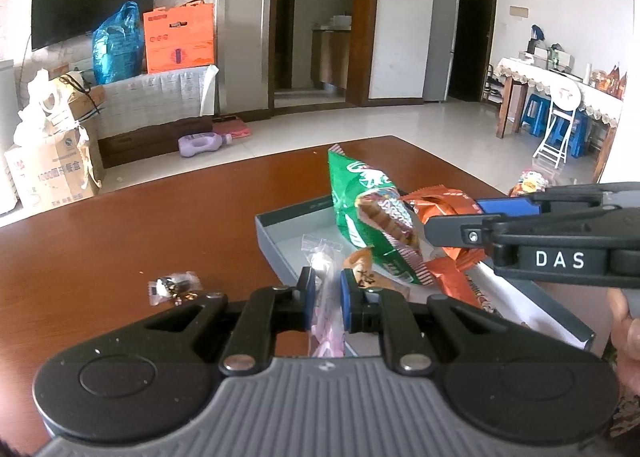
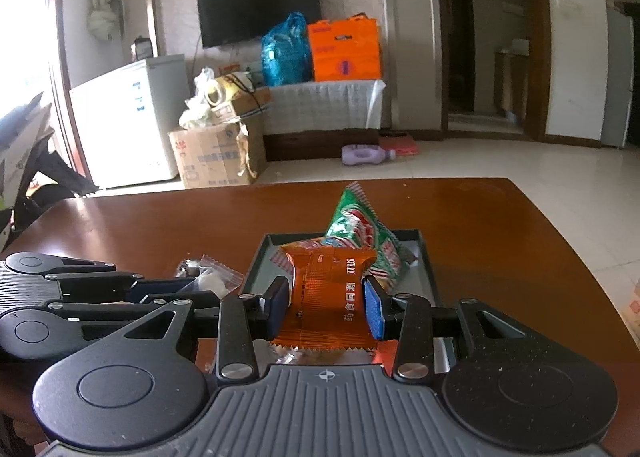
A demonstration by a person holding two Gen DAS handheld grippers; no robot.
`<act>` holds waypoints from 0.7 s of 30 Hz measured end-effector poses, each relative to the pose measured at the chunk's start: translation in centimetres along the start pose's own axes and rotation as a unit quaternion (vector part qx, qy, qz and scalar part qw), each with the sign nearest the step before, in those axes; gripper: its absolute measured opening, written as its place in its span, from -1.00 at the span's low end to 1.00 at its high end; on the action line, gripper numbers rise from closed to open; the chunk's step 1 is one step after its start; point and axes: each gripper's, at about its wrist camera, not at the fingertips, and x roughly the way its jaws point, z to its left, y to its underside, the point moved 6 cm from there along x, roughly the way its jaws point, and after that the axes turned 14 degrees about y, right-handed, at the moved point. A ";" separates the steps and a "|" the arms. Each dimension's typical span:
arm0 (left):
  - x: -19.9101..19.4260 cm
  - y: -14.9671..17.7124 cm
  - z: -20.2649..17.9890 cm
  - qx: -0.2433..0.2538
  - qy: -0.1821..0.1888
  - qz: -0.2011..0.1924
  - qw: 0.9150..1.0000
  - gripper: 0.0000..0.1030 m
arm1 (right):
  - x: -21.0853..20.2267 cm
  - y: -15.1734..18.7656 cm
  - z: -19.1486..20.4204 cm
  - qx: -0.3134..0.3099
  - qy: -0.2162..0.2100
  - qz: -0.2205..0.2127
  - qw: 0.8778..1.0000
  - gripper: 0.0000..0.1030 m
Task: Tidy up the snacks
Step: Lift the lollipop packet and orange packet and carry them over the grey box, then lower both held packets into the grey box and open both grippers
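Observation:
A grey box (image 1: pixel 276 253) stands on the brown table (image 1: pixel 120 241) and holds a green snack bag (image 1: pixel 352 197) and other packets. My left gripper (image 1: pixel 326 299) is shut on a clear pinkish snack packet (image 1: pixel 326 321) at the box's near left corner. My right gripper (image 2: pixel 326 307) is shut on an orange snack packet (image 2: pixel 326 293) and holds it over the box (image 2: pixel 256 261). The right gripper also shows in the left wrist view (image 1: pixel 452 221), with the orange packet (image 1: pixel 440 201). The green bag (image 2: pixel 360 233) leans in the box behind it.
A small clear packet with dark contents (image 1: pixel 174 285) lies on the table left of the box. More snack bags (image 1: pixel 528 181) lie at the table's right edge. Cardboard boxes (image 1: pixel 52 173), a purple bottle (image 1: pixel 200 143) and stools stand on the floor beyond.

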 end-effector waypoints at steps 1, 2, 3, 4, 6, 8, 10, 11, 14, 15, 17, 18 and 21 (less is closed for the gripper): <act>0.2 0.0 -0.1 0.000 0.002 0.001 1.000 -0.82 | 0.0 0.1 -0.2 0.000 0.001 0.001 1.000 -0.21; 0.3 0.0 -0.2 0.002 0.003 0.002 1.000 -0.82 | 0.1 0.1 -0.3 0.000 0.001 0.002 1.000 -0.21; 0.5 0.0 -0.4 0.003 0.005 0.003 1.000 -0.82 | 0.1 0.2 -0.4 -0.001 0.002 0.003 1.000 -0.21; 0.7 0.0 -0.5 0.004 0.007 0.004 1.000 -0.82 | 0.2 0.3 -0.6 -0.002 0.002 0.005 1.000 -0.21; 1.0 0.0 -0.9 0.007 0.011 0.007 1.000 -0.82 | 0.3 0.4 -0.6 -0.003 0.003 0.008 1.000 -0.21; 1.4 0.0 -1.2 0.009 0.014 0.009 1.000 -0.82 | 0.4 0.5 -0.7 -0.004 0.004 0.010 1.000 -0.21; 1.5 0.1 -1.4 0.011 0.016 0.011 1.000 -0.82 | 0.4 0.7 -0.9 -0.003 0.005 0.011 1.000 -0.20; 1.6 0.1 -1.5 0.011 0.016 0.011 1.000 -0.82 | 0.6 0.6 -1.0 -0.002 0.005 0.011 1.000 -0.20; 1.7 0.2 -1.7 0.011 0.018 0.014 1.000 -0.82 | 0.7 0.7 -1.2 -0.001 0.006 0.013 1.000 -0.20; 1.8 0.2 -1.7 0.012 0.018 0.015 1.000 -0.82 | 0.8 0.7 -1.2 -0.003 0.006 0.016 1.000 -0.20; 2.0 0.3 -1.8 0.013 0.020 0.017 1.000 -0.82 | 1.0 0.9 -1.2 -0.006 0.006 0.021 1.000 -0.20; 2.0 0.3 -1.8 0.013 0.021 0.018 1.000 -0.82 | 1.1 1.1 -1.2 -0.008 0.006 0.024 1.000 -0.20; 2.4 0.5 -2.1 0.016 0.025 0.024 0.999 -0.82 | 1.6 1.5 -1.2 -0.012 0.005 0.038 0.999 -0.20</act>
